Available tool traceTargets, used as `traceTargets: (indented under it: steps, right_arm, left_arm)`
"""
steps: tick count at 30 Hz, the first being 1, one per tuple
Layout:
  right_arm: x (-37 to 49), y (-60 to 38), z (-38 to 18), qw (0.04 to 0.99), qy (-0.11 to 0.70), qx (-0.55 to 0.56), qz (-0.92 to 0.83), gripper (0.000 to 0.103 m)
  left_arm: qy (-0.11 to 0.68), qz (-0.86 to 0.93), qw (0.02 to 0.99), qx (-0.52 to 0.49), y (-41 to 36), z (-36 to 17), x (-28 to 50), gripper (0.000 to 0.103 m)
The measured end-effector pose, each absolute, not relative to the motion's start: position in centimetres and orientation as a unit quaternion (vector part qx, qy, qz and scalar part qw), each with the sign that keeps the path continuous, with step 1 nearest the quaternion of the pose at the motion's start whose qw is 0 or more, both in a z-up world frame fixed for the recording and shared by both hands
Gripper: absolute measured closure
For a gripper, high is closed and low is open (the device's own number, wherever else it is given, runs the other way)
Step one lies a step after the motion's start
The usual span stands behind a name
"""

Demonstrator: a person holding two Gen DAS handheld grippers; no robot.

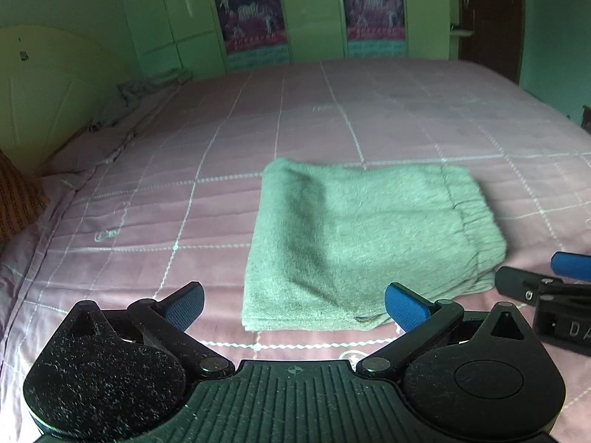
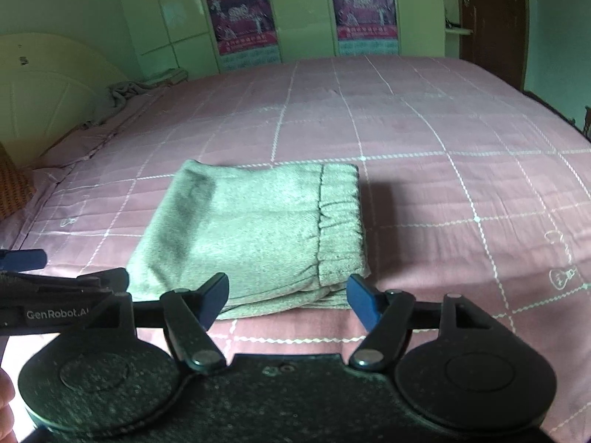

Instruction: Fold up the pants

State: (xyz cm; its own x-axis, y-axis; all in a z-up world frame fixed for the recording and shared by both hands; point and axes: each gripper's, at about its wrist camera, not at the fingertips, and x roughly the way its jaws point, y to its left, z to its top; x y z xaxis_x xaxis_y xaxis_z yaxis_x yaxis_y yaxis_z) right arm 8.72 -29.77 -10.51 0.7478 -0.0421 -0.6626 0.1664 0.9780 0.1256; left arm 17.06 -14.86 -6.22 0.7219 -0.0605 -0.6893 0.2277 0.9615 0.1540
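Observation:
The grey-green pants lie folded into a compact rectangle on the pink bed, with the elastic waistband on the right side. My left gripper hovers just in front of the near edge of the fold, open, its blue pads apart and holding nothing. In the right wrist view my right gripper is likewise open in front of the pants, clear of the cloth. Each gripper shows at the edge of the other's view: the right one at right, the left one at left.
A pink checked bedsheet covers the wide bed. A rumpled grey cloth lies at the far left by the pale headboard. An orange patterned pillow sits at the left edge. Wardrobe doors with posters stand beyond the bed.

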Motion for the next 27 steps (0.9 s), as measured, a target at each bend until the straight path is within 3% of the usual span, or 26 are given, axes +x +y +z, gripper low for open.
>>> traceTargets:
  steps: [27]
  right_arm:
    - [-4.1, -25.8, -3.7, 0.963, 0.257, 0.063, -0.054, 0.018]
  left_arm:
    - [0.336, -0.094, 0.933, 0.092, -10.9, -0.8, 5.4, 0.000]
